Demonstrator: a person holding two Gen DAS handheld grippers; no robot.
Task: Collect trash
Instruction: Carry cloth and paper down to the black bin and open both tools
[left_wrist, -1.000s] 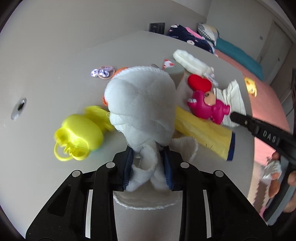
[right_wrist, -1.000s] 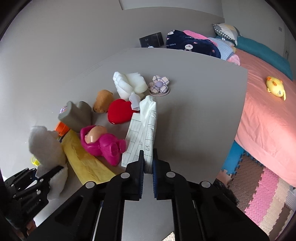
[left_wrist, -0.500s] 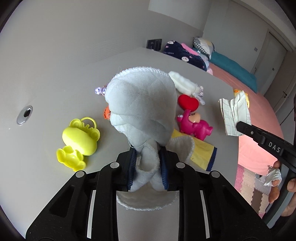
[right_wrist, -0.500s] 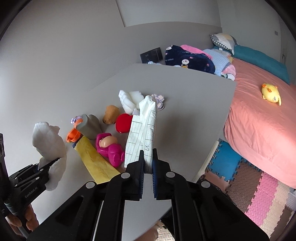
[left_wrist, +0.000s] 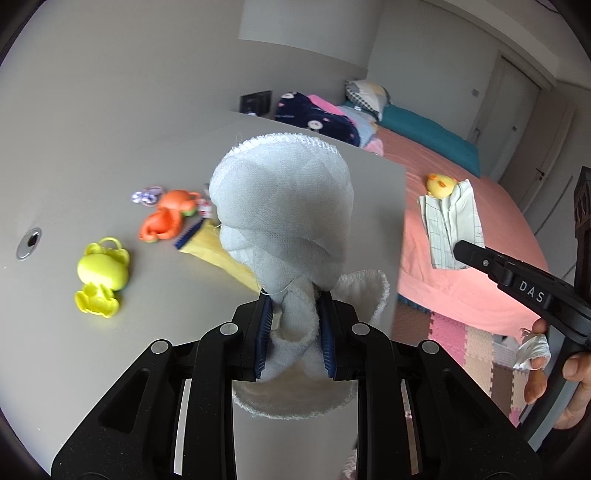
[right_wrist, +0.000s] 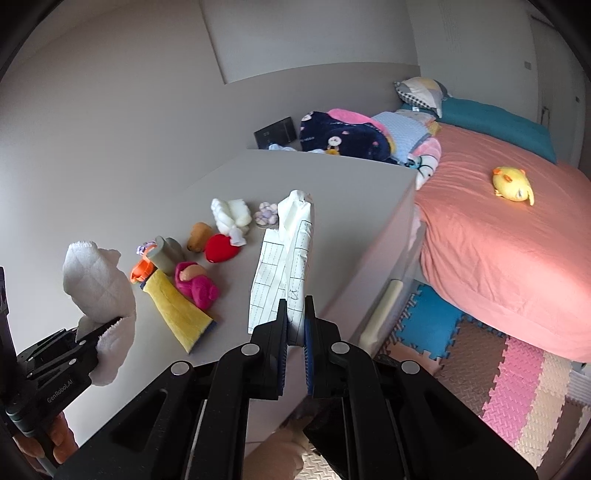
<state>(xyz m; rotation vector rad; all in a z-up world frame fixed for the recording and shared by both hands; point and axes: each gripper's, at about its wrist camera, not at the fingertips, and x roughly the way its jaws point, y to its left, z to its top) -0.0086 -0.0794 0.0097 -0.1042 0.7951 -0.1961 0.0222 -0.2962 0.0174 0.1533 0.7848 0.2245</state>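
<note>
My left gripper (left_wrist: 293, 308) is shut on a crumpled white quilted cloth (left_wrist: 282, 206), held up above the grey table (left_wrist: 110, 362); the same cloth (right_wrist: 98, 291) and gripper (right_wrist: 99, 328) show at the left of the right wrist view. My right gripper (right_wrist: 295, 314) is shut on a folded sheet of lined paper (right_wrist: 286, 266), lifted over the table's right part. That paper (left_wrist: 448, 225) hangs from the right gripper (left_wrist: 460, 247) at the right of the left wrist view.
On the table (right_wrist: 343, 206) lie a yellow cloth (right_wrist: 177, 310), a pink doll (right_wrist: 195, 282), a red heart (right_wrist: 220, 248), a grey block (right_wrist: 168, 253), white fluff (right_wrist: 231, 214), orange toy (left_wrist: 166, 219) and yellow toy (left_wrist: 100, 275). A bed (right_wrist: 498, 236) and foam floor mats (right_wrist: 491, 376) lie right.
Both grippers have risen and pulled back from the table, carrying the white cloth and the lined paper. The toys on the table look smaller and farther away.
</note>
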